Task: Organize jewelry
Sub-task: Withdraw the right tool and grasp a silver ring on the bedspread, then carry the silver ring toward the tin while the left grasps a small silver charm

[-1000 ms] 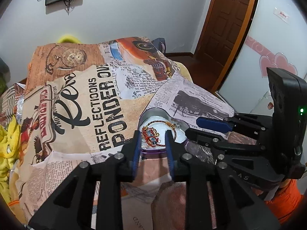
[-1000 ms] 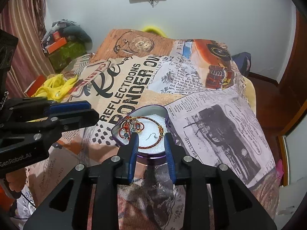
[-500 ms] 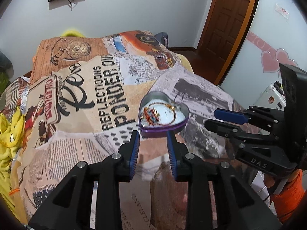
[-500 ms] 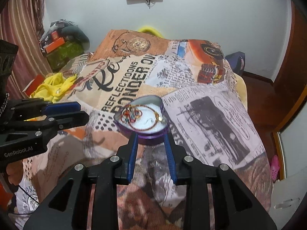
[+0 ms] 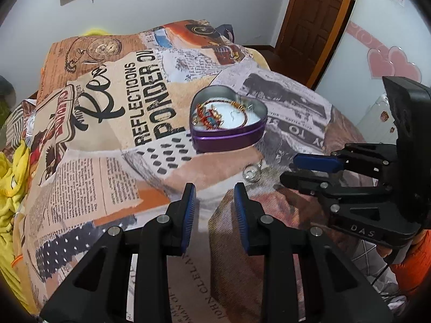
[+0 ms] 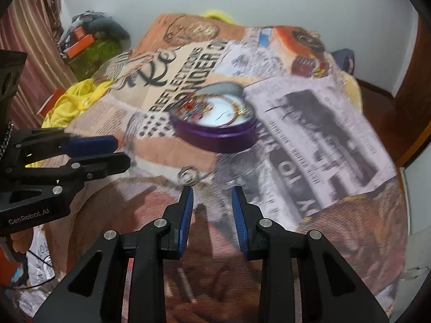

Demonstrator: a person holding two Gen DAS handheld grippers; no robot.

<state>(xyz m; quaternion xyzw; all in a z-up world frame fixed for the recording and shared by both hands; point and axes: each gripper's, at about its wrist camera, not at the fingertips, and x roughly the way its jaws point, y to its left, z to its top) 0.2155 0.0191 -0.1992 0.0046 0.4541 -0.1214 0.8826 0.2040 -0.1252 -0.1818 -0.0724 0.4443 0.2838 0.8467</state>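
A purple heart-shaped tin point(image 5: 229, 140) point(image 6: 215, 140) lies on the printed blanket with its lid off. It holds a red and blue beaded bracelet point(image 5: 208, 115) point(image 6: 192, 110) and a thin gold bangle. A small silver ring piece point(image 5: 252, 173) point(image 6: 188, 175) sits loose on the blanket, between the tin and both grippers. My left gripper point(image 5: 214, 191) point(image 6: 107, 153) is open and empty, short of the ring piece. My right gripper point(image 6: 211, 191) point(image 5: 309, 167) is open and empty too, with the ring piece just beyond its left fingertip. The right wrist view is blurred.
The newspaper-print blanket point(image 5: 107, 134) covers a bed that drops away at the right. Yellow cloth point(image 5: 10, 183) point(image 6: 72, 99) is bunched at the left side. A brown door point(image 5: 309, 21) stands beyond the bed. Clutter point(image 6: 89, 43) is piled by the striped curtain.
Both grippers have drawn back and down from the tin, which now lies farther from the fingertips. The silver ring piece has come into view. The jaws look unchanged.
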